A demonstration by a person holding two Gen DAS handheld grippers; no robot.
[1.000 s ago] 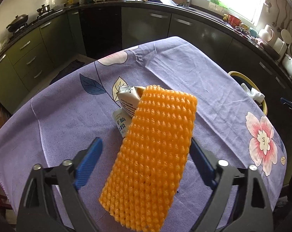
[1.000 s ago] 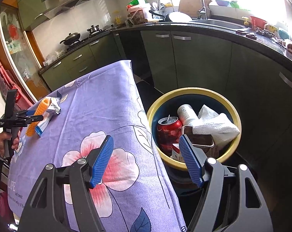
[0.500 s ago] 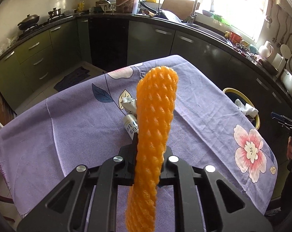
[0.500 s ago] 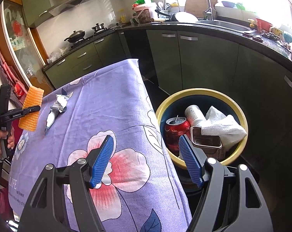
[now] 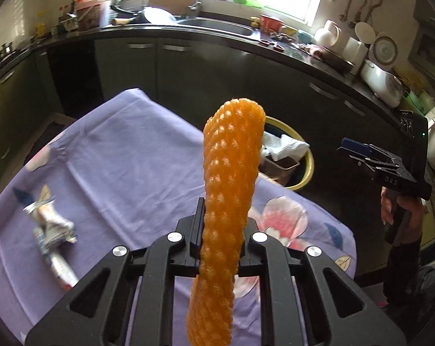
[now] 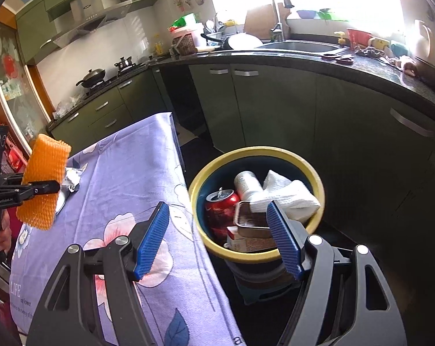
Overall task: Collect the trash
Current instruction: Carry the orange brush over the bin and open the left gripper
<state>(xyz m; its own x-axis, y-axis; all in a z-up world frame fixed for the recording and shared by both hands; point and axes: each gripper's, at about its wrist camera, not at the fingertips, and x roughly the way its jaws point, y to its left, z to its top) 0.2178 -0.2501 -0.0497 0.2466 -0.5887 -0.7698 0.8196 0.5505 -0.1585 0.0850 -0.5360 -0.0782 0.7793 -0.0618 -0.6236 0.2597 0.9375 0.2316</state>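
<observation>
Orange foam fruit netting (image 5: 227, 216), squeezed edge-on into a tall ribbed column, stands pinched in the left claw (image 5: 221, 248), clear above the surface draped in a lilac flowered cloth (image 5: 125, 155). At nine o'clock of the netting, a crumpled silver and white wrapper (image 5: 51, 230) lies on the cloth. At one o'clock, just past the cloth's far edge, sits the yellow-rimmed round bin (image 5: 306, 170) with white paper towel (image 5: 286, 145) and a brown tray inside. At three o'clock the right claw (image 5: 358, 148) hangs off the surface, held by a hand (image 5: 401, 210). In the right wrist view, the right claw (image 6: 217, 239) is spread wide with nothing between its blue ribbed pads (image 6: 152, 239), straddling the cloth's edge (image 6: 148, 178) and the bin (image 6: 257, 255). Inside the bin lie a red drink can (image 6: 220, 204), a white paper cup (image 6: 247, 183), the paper towel (image 6: 286, 193), a metal tray (image 6: 252, 220) and a carton. At nine o'clock the left claw (image 6: 44, 187) clamps the netting (image 6: 44, 181) across its middle, above the wrapper (image 6: 71, 180).
</observation>
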